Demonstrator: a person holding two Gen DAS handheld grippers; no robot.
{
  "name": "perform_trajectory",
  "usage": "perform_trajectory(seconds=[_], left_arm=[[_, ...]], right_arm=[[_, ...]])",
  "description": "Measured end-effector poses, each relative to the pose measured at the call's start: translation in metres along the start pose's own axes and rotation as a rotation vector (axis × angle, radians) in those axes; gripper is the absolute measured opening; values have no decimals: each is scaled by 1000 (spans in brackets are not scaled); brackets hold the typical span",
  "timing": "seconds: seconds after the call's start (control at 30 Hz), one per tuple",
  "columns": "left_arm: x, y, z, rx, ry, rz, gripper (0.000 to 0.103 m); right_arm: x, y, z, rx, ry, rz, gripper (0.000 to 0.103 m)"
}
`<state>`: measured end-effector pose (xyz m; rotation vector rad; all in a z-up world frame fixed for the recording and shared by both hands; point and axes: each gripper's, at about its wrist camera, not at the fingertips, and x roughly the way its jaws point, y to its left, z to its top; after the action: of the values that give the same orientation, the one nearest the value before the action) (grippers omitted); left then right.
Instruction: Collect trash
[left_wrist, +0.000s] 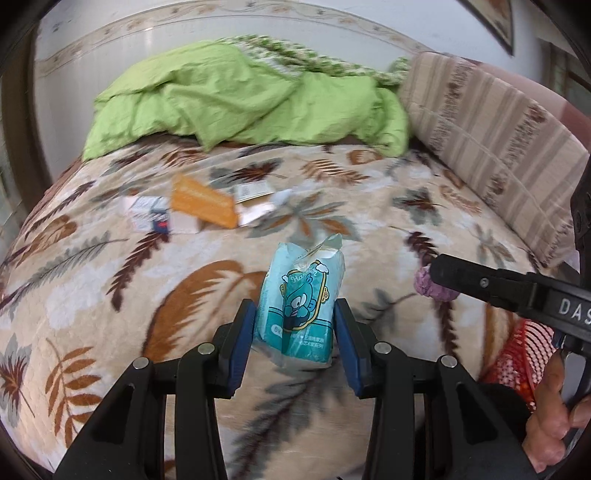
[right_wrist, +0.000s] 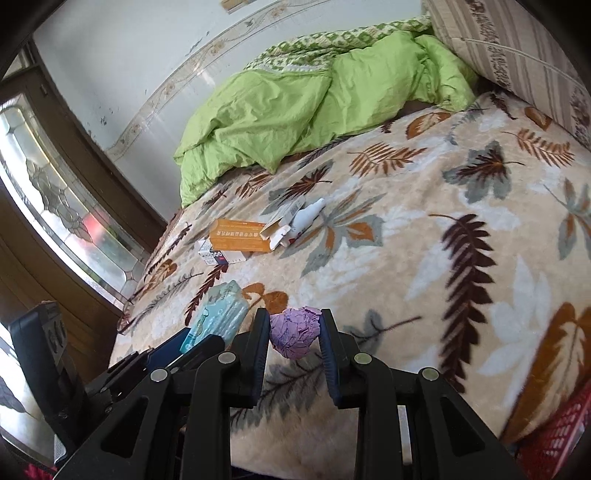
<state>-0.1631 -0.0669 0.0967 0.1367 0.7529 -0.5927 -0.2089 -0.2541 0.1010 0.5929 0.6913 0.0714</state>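
A red mesh basket (left_wrist: 517, 365) shows at the near right edge of the bed; what it holds cannot be made out.

The left gripper (left_wrist: 295, 325) points down at the leaf-patterned blanket (left_wrist: 110, 295), its blue pads clenched on a teal tissue pack (left_wrist: 301, 306) that stands upright between them, lifted just above the cover. Just to its right, the right gripper (right_wrist: 294, 332) also slants downward and grasps a crumpled purple paper ball (right_wrist: 293, 338); a hand (left_wrist: 554, 417) wraps that gripper's handle at the near right.

Farther off on the left of the blanket lie more scraps: a small white box (right_wrist: 216, 254), an orange box (right_wrist: 240, 240), an opened carton (right_wrist: 282, 225) and a white bottle (right_wrist: 308, 214), close together. Beyond them a green duvet (left_wrist: 240, 96) is bunched at the far side, and a striped cushion (left_wrist: 491, 147) lines the right.
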Motion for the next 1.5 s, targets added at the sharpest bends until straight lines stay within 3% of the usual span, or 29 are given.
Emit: perform_trajectory(seconds=[0.2,0.43,0.57,0.67,0.87,1.3,1.33,1.4,1.5], left_arm=[[-7,-52,12,82,16,-124,42],[-17,-139,21,218,33,-289,42],[-22,-194,20,312,81,-424,42],[-24,-224,16,371,97,-466,42],[-22,-265,6,453,176,-575,42],[-7,-295,-11,535,231,-585,42],[-7,-297,-12,538,229,-584,47],[-7,-298,-13,537,225,-585,53],[-7,-299,-12,529,230,-596,53]], right_arm=[[-69,-35,-5,41,-79,-73,28],[-178,-92,-17,131,-214,-250,28],[-227,-116,-26,167,-257,-348,28],[-253,-133,-34,207,-278,-391,28],[-272,-160,-46,285,-291,-425,28],[-270,-187,-59,353,-272,-431,29],[-269,-189,-60,358,-269,-432,29],[-269,-192,-63,372,-262,-435,35],[-271,-196,-65,393,-261,-452,42]])
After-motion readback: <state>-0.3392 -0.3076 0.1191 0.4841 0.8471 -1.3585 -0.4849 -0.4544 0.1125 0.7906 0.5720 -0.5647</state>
